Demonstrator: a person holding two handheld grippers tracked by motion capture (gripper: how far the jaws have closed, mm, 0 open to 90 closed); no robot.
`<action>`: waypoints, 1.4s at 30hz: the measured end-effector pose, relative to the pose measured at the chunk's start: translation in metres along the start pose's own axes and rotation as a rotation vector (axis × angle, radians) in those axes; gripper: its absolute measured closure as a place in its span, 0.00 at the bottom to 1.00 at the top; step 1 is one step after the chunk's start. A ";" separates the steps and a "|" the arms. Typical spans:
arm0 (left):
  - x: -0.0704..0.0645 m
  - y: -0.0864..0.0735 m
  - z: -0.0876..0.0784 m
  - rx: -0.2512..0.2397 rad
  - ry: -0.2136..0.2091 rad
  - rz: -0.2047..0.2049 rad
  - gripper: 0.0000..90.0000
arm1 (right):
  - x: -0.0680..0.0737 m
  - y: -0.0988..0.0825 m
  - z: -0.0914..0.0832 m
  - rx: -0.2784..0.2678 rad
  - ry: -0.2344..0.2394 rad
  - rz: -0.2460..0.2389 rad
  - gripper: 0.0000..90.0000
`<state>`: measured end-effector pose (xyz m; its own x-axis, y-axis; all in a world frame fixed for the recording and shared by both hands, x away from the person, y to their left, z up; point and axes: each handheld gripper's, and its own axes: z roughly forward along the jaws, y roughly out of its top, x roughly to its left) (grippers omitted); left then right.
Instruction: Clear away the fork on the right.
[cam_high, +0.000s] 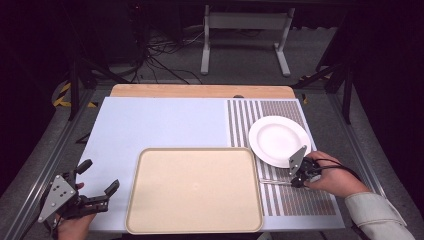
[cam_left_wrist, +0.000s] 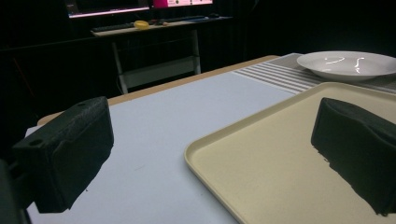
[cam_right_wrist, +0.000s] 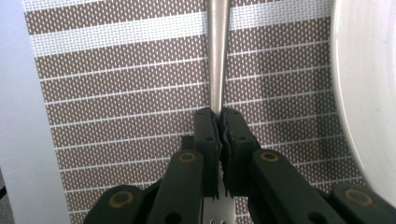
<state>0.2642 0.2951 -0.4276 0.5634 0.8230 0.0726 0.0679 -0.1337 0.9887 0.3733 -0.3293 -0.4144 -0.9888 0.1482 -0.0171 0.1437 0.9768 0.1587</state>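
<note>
A slim silver utensil (cam_right_wrist: 217, 56) lies on the brown-and-white striped placemat (cam_right_wrist: 116, 93), just below the white plate (cam_high: 279, 140). My right gripper (cam_right_wrist: 219, 114) is shut on its handle, both pads pressed against the metal. In the high view the right gripper (cam_high: 296, 183) points left along the utensil (cam_high: 274, 181), low over the mat. Which kind of utensil it is I cannot tell. My left gripper (cam_high: 100, 176) hovers open at the table's front left corner with nothing between its jaws. A beige tray (cam_high: 194, 187) sits empty between the two hands.
In the left gripper view the left gripper (cam_left_wrist: 210, 121) straddles the tray's near left corner (cam_left_wrist: 280, 154), with the plate (cam_left_wrist: 348, 63) far right. A pale blue mat (cam_high: 150, 125) covers the table's left and middle. The plate's rim (cam_right_wrist: 369, 93) lies close to the right gripper.
</note>
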 end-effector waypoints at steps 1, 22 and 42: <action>0.000 0.000 0.000 0.004 0.000 0.001 0.00 | 0.001 0.000 0.000 0.005 -0.001 0.003 0.96; 0.000 0.000 0.000 0.004 -0.002 -0.001 0.00 | 0.008 0.012 -0.041 -0.043 -0.055 -0.031 0.96; 0.001 0.000 0.000 0.005 -0.004 0.000 0.00 | 0.010 0.050 -0.080 -0.119 -0.111 -0.096 0.96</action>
<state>0.2648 0.2957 -0.4274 0.5665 0.8208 0.0724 0.0716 -0.1366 0.9880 0.3677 -0.2914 -0.3273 -0.9863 0.0777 -0.1456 0.0365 0.9632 0.2664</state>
